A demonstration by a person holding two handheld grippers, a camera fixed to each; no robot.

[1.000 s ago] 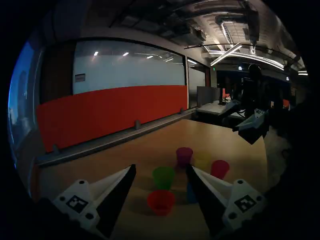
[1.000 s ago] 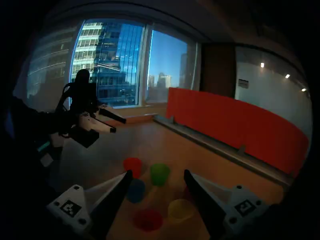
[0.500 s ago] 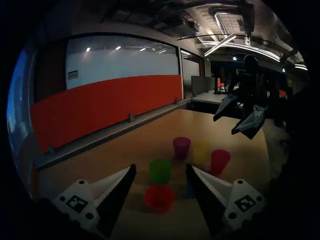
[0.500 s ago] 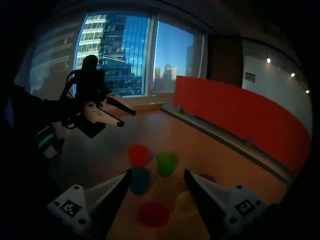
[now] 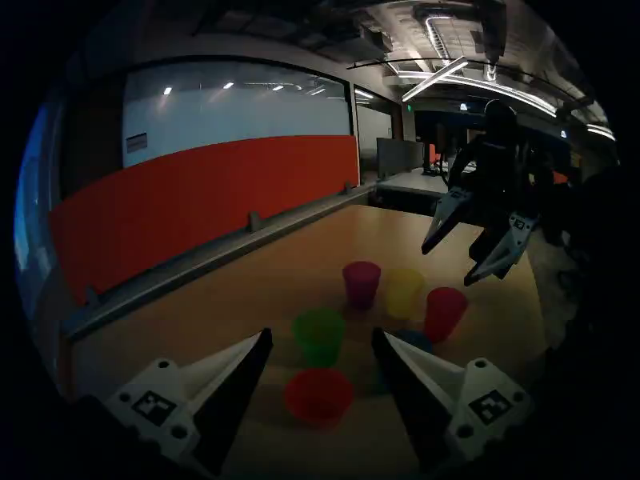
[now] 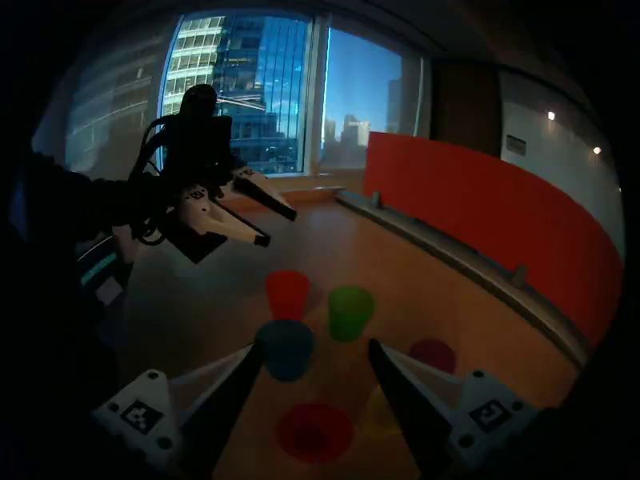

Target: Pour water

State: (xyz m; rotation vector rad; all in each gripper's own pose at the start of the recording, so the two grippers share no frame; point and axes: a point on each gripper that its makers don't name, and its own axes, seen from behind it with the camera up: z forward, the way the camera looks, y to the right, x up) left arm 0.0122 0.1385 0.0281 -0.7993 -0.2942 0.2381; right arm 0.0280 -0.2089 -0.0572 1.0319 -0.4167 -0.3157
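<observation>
- Wooden tabletop (image 5: 264, 280) in the left gripper view carries six small cups bunched together. A red plastic cup (image 5: 318, 396) stands nearest, with a green plastic cup (image 5: 318, 336) just behind it. A blue plastic cup (image 5: 414, 339) is half hidden to the right. A magenta plastic cup (image 5: 362, 284), a yellow plastic cup (image 5: 404, 292) and a second red cup (image 5: 444, 314) stand along the far side.
- The left gripper (image 5: 321, 334) hangs over the near cups, fingers apart and empty. The cluster looks slightly larger than a second ago, so it has probably edged closer.
- The right gripper (image 5: 446, 266), at the far right, was a sliver a second ago. Now both its spread fingers show, angled down at the far cups.
- In the right gripper view, the right gripper (image 6: 316, 346) is likewise spread and holds nothing. The blue plastic cup (image 6: 284, 348) has come up to its left fingertip, and the second red cup (image 6: 314, 432) lies near, below.
- The left gripper (image 6: 280, 229) has drifted in from the far left and now sits above the red plastic cup (image 6: 286, 294), beside the green plastic cup (image 6: 350, 312).
- Judgement: both grippers are closing in, nothing is gripped, and pouring has not begun. No water shows, so I cannot tell which cup is the source.
</observation>
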